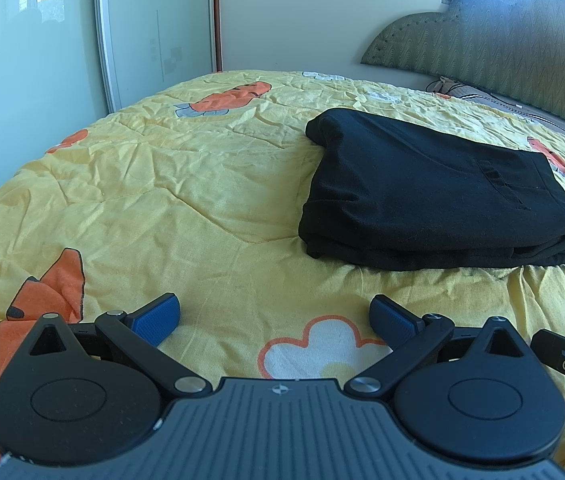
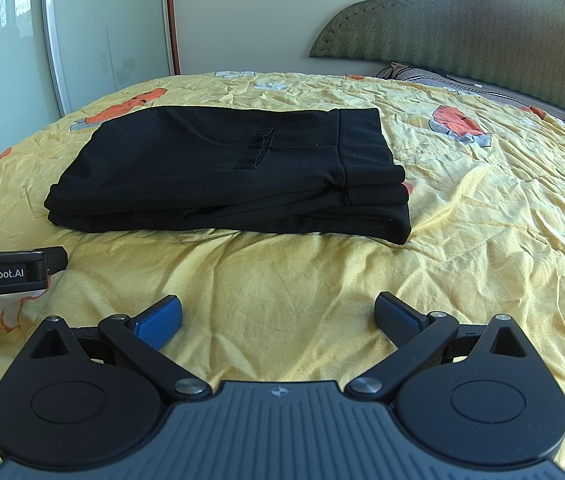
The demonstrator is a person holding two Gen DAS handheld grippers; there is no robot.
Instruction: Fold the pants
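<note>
— Where are the black knit pants [image 2: 234, 172]?

— Folded into a flat layered stack on the crumpled yellow quilt with orange flowers [image 2: 302, 292], waistband to the right.

— And the tools?

— The left gripper [image 1: 274, 320] and right gripper [image 2: 278, 320] sit near the stack, blue-padded fingers spread wide, holding nothing. A green padded headboard [image 2: 462, 20] stands behind.

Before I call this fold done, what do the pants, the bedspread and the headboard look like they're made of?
Pants: matte black, soft, probably a knit or jersey; the stacked layers sag with rounded edges.
Bedspread: thin yellow printed cloth, likely quilted cotton; fine creases and stitched lines show.
Headboard: olive fabric upholstery, seemingly padded, with a wavy woven pattern and studs along the edge.
</note>
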